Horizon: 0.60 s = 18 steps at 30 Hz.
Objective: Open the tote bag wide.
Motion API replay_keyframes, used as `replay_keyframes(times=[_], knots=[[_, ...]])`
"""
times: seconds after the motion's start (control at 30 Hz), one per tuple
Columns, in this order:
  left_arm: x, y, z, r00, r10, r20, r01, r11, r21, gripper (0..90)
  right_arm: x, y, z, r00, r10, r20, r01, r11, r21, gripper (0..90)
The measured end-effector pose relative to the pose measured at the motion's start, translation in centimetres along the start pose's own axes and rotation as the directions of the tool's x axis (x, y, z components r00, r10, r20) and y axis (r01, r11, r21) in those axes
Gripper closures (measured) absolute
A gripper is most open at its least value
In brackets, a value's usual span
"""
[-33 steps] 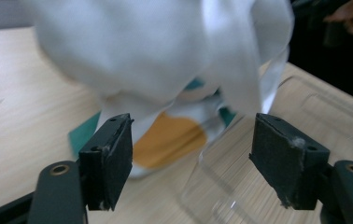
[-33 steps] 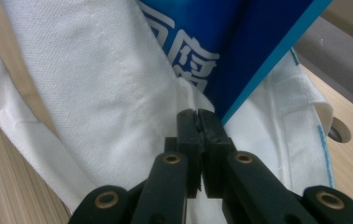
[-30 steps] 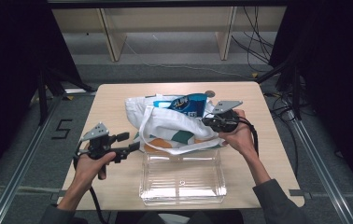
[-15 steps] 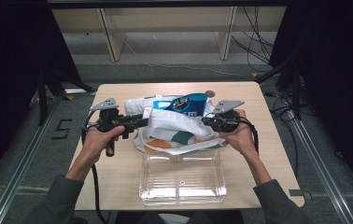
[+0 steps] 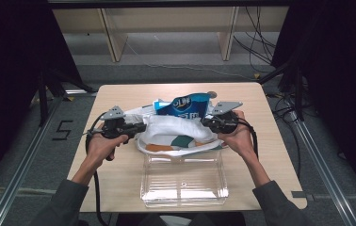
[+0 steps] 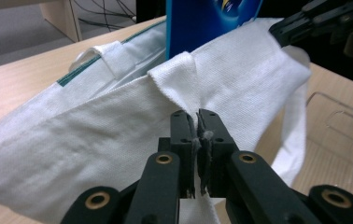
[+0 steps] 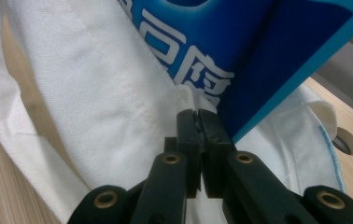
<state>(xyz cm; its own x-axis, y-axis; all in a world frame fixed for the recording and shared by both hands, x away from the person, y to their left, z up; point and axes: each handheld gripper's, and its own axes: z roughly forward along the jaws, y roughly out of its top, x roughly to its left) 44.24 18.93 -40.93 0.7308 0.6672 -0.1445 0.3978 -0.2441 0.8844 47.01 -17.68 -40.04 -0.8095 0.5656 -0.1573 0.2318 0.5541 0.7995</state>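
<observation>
A white cloth bag (image 5: pixel 176 132) lies in the middle of the table with a blue packet (image 5: pixel 185 106) sticking out of its mouth. My left gripper (image 5: pixel 141 127) has just been closing and is shut on the bag's left rim; its own view has the white cloth (image 6: pixel 118 130) pinched between the black jaws. At the bag's right end, my right gripper (image 5: pixel 205 122) is shut on the other rim. In the right gripper view the jaws grip the cloth (image 7: pixel 100 93) right beside the blue packet (image 7: pixel 240 51).
A clear plastic tray (image 5: pixel 184 179) stands in front of the bag near the table's front edge. The wooden table (image 5: pixel 270 117) has bare surface at both sides. Dark stands and cables surround it on the floor.
My left gripper moved from the table's left front up and right to the bag's left rim and closed on the cloth. The right gripper kept its hold without moving.
</observation>
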Motion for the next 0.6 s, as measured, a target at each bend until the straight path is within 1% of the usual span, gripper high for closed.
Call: replay_keyframes(times=[0.03, 0.07, 0.1, 0.13, 0.17, 0.2, 0.23, 0.27, 0.3, 0.33, 0.37, 0.4, 0.43, 0.47, 0.5, 0.53, 0.57, 0.6], knots=[[0.2, -0.3, 0.4, 0.9999, 0.005, -0.015, -0.005, 0.9999, 0.009, 84.9, 0.1, 0.0, 0.1, 1.0, 0.002, 0.003, -0.002, 1.0, 0.011, 88.9], [0.5, -1.0, 1.2, 0.9997, 0.012, -0.023, -0.012, 0.9997, 0.021, 85.0, 0.1, -0.2, 0.4, 0.9999, 0.012, 0.0, -0.012, 1.0, 0.028, 88.9], [0.6, -1.4, 1.7, 0.9996, 0.012, -0.028, -0.011, 0.9995, 0.03, 85.0, 0.1, -0.3, 0.5, 0.9999, 0.011, 0.004, -0.011, 1.0, 0.028, 88.9], [0.6, -1.4, 1.7, 0.9996, 0.012, -0.028, -0.011, 0.9995, 0.03, 85.0, 0.1, -0.3, 0.5, 0.9999, 0.011, 0.004, -0.011, 1.0, 0.028, 88.9], [0.9, -2.3, 2.6, 0.9996, 0.003, -0.03, -0.001, 0.999, 0.045, 85.1, 0.0, -0.7, 0.8, 0.9999, 0.013, -0.009, -0.012, 0.998, 0.054, 88.9], [0.9, -2.3, 2.6, 0.9996, 0.003, -0.03, -0.001, 0.999, 0.045, 85.2, 0.0, -0.7, 0.8, 0.9999, 0.013, -0.009, -0.012, 0.998, 0.054, 88.9], [1.0, -2.8, 3.2, 0.9996, -0.008, -0.026, 0.009, 0.9989, 0.047, 85.3, -0.1, -1.1, 1.3, 0.9996, 0.018, -0.023, -0.016, 0.997, 0.071, 88.9], [1.2, -3.1, 3.5, 0.9998, -0.007, -0.019, 0.008, 0.9985, 0.055, 85.3, -0.2, -1.3, 1.5, 0.9995, 0.022, -0.023, -0.02, 0.997, 0.081, 88.9], [1.3, -3.5, 4.0, 0.9997, -0.002, -0.025, 0.004, 0.9981, 0.062, 85.3, -0.2, -1.3, 1.5, 0.9995, 0.022, -0.023, -0.02, 0.997, 0.081, 88.9], [1.4, -3.9, 4.5, 0.9997, 0.001, -0.025, 0.001, 0.997, 0.077, 85.4, -0.3, -1.6, 1.9, 0.9995, 0.021, -0.025, -0.019, 0.996, 0.085, 88.9], [1.7, -4.5, 5.0, 0.9997, -0.005, -0.023, 0.007, 0.9945, 0.105, 85.5, -0.5, -2.1, 2.4, 0.9988, 0.025, -0.043, -0.02, 0.994, 0.107, 88.9], [1.7, -4.5, 5.0, 0.9997, -0.005, -0.023, 0.007, 0.9945, 0.105, 85.5, -0.5, -2.2, 2.5, 0.9982, 0.033, -0.05, -0.026, 0.992, 0.125, 88.9], [2.0, -5.3, 5.6, 0.9995, -0.028, -0.012, 0.029, 0.9925, 0.119, 85.5, -0.3, -2.5, 2.9, 0.9967, 0.057, -0.058, -0.05, 0.99, 0.129, 88.9], [2.0, -5.3, 5.6, 0.9995, -0.028, -0.012, 0.029, 0.9925, 0.119, 85.5, -0.4, -2.6, 3.0, 0.9973, 0.047, -0.056, -0.039, 0.991, 0.129, 88.9], [2.3, -5.7, 5.7, 0.9996, -0.028, -0.007, 0.028, 0.9866, 0.161, 85.5, -0.3, -2.8, 3.2, 0.997, 0.047, -0.061, -0.038, 0.989, 0.141, 88.9], [2.3, -5.9, 5.8, 0.9997, -0.026, -0.007, 0.026, 0.9865, 0.162, 85.4, -0.2, -2.8, 3.3, 0.9962, 0.054, -0.068, -0.043, 0.987, 0.158, 88.9], [2.3, -6.0, 5.8, 0.9998, -0.018, -0.01, 0.02, 0.9846, 0.174, 85.4, -0.1, -2.9, 3.5, 0.9954, 0.065, -0.071, -0.053, 0.987, 0.15, 88.9], [2.3, -6.0, 5.8, 0.9998, -0.018, -0.01, 0.02, 0.9846, 0.174, 85.4, -0.1, -2.9, 3.5, 0.9954, 0.065, -0.071, -0.053, 0.987, 0.15, 88.9]])
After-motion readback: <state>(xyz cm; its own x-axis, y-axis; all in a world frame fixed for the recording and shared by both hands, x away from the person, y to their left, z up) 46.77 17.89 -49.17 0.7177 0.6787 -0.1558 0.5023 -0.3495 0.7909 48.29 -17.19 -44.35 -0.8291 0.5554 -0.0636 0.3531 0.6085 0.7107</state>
